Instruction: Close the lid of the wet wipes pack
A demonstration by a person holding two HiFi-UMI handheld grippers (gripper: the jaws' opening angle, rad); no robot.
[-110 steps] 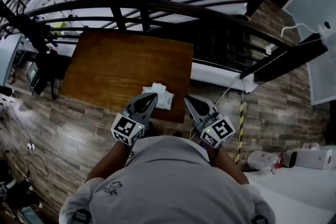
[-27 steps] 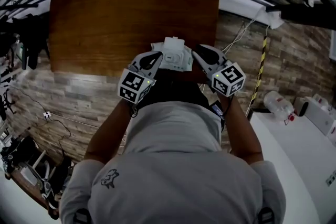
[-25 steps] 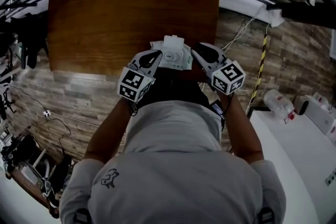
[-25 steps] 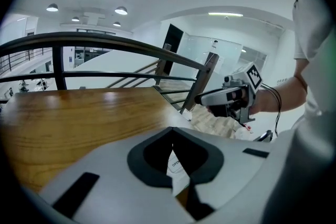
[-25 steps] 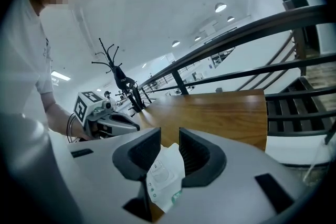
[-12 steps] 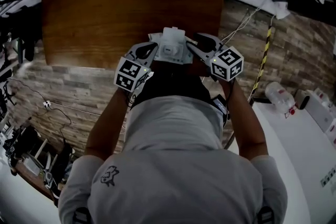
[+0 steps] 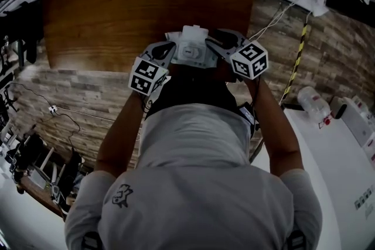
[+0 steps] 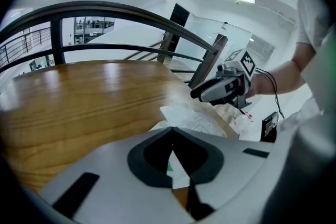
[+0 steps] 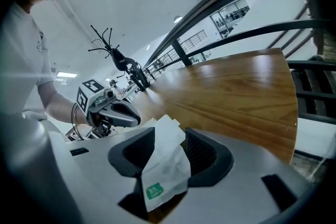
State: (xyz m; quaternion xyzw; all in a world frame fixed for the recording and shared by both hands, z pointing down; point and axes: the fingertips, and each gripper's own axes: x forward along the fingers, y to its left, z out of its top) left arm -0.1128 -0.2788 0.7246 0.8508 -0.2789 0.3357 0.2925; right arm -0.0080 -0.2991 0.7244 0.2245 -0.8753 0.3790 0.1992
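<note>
Head view: wet wipes pack point(image 7: 190, 55) spans lengthwise from left gripper point(image 7: 169, 48), jaws pinching one end, to right gripper point(image 7: 215, 42), jaws just spread loose around the other.

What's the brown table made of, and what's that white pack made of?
The table looks like wood or wood-look veneer: brown grain lines under a glossy shine. The wipes pack looks like soft white plastic film: it creases and crumples.
</note>
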